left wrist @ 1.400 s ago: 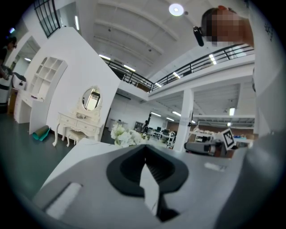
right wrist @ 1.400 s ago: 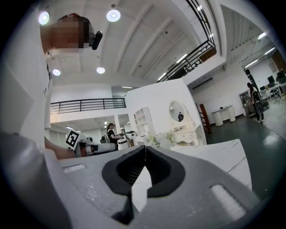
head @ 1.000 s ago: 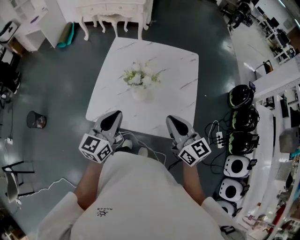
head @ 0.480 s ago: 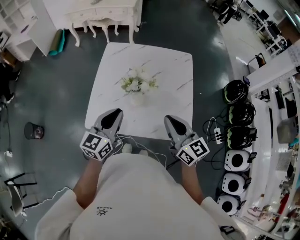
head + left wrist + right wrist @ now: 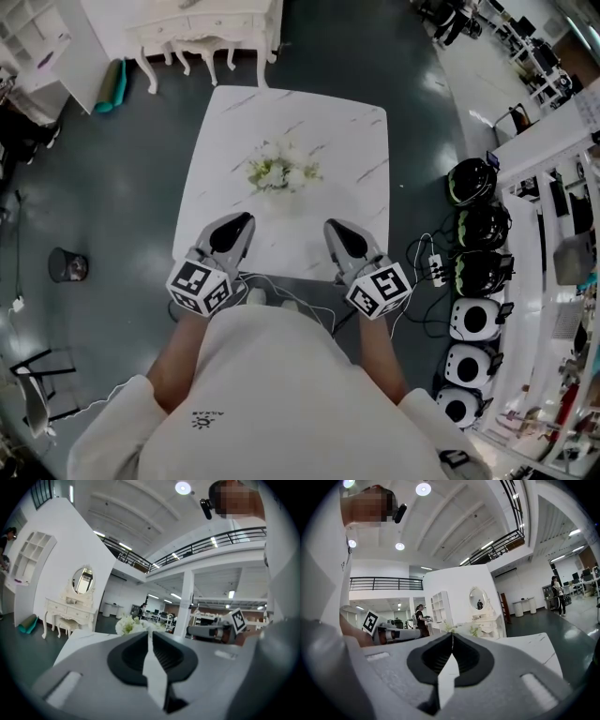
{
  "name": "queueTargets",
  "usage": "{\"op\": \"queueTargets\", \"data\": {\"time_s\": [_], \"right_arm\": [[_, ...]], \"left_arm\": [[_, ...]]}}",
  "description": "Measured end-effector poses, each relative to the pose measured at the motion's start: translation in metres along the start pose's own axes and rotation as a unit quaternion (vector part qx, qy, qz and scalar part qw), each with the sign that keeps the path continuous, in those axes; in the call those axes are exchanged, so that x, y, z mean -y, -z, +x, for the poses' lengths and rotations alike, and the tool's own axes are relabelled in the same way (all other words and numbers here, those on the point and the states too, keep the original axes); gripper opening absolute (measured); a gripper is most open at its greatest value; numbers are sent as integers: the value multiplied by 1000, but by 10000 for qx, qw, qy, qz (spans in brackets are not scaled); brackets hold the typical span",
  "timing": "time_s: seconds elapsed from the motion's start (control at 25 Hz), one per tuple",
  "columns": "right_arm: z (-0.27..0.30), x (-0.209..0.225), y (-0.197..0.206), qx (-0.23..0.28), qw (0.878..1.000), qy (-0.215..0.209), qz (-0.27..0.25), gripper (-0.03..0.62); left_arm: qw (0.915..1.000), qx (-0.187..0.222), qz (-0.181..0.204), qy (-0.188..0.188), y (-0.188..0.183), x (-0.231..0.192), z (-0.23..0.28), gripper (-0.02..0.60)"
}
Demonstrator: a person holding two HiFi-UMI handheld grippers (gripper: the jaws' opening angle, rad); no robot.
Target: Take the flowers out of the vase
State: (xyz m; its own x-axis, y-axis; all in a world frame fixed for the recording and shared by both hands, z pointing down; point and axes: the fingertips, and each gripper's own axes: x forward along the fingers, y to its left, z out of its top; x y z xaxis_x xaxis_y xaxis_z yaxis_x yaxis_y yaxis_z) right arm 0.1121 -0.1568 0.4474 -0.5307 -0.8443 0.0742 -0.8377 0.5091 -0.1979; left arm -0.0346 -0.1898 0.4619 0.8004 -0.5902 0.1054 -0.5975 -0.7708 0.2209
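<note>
The flowers (image 5: 280,171) sat in the vase (image 5: 278,194) mid-table (image 5: 349,141), bare marble all round. Left gripper (image 5: 246,220) and right gripper (image 5: 329,226), jaws together and empty, hung over the near edge.

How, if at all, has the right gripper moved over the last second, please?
Yes: the right gripper has advanced over the marble table's near edge, toward the flowers.
</note>
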Motion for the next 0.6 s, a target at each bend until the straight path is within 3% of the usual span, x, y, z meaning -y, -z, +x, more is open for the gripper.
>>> {"op": "queueTargets", "data": {"time_s": [0.24, 0.32, 0.6], "right_arm": [[25, 12, 5, -105, 9997, 96, -182, 8], [33, 13, 6, -146, 9997, 25, -202, 108], [54, 23, 5, -194, 9992, -120, -340, 177]], "left_arm": [[10000, -11, -15, 37, -1, -3, 3, -8], [10000, 3, -19, 31, -3, -5, 4, -8], [9999, 28, -17, -105, -5, -12, 3, -8]]}}
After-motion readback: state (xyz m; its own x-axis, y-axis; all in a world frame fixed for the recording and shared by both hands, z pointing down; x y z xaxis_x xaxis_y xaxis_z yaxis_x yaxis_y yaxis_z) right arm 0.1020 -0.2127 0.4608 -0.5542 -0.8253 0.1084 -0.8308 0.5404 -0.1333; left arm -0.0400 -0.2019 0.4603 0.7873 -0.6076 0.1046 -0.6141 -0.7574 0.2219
